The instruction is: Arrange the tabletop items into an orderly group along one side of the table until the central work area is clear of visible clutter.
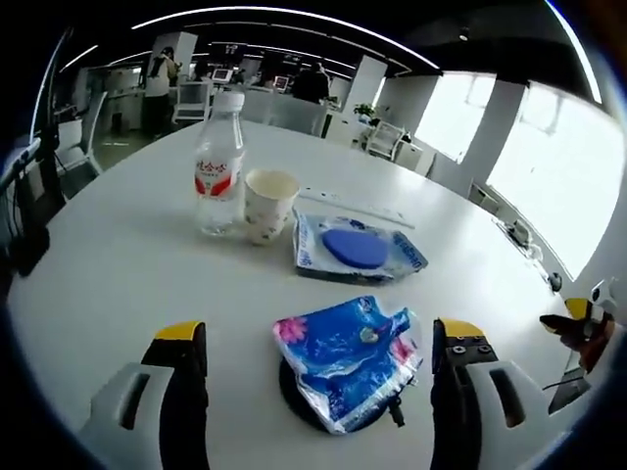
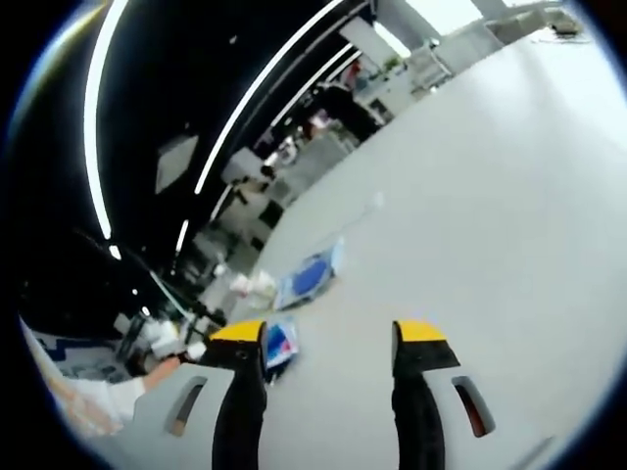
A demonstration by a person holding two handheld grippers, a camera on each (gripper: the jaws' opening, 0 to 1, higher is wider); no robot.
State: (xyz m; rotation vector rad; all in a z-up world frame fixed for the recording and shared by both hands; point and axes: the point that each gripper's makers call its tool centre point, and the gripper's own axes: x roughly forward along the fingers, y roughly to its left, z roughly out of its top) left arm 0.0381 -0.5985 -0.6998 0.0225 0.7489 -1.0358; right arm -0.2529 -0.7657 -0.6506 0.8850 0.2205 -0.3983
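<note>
Crinkled blue floral pouch (image 1: 348,360) — atop black disc (image 1: 297,392).

No words, brands or numbers can be read. The clear plastic water bottle (image 1: 219,162) carries a red and white label — its printing is too small and blurred to make out.

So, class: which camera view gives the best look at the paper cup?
The left gripper view: the paper cup stands upright beside the water bottle, its rim and printed pattern clear. In the right gripper view it is a tiny, tilted white blur with no detail.
</note>
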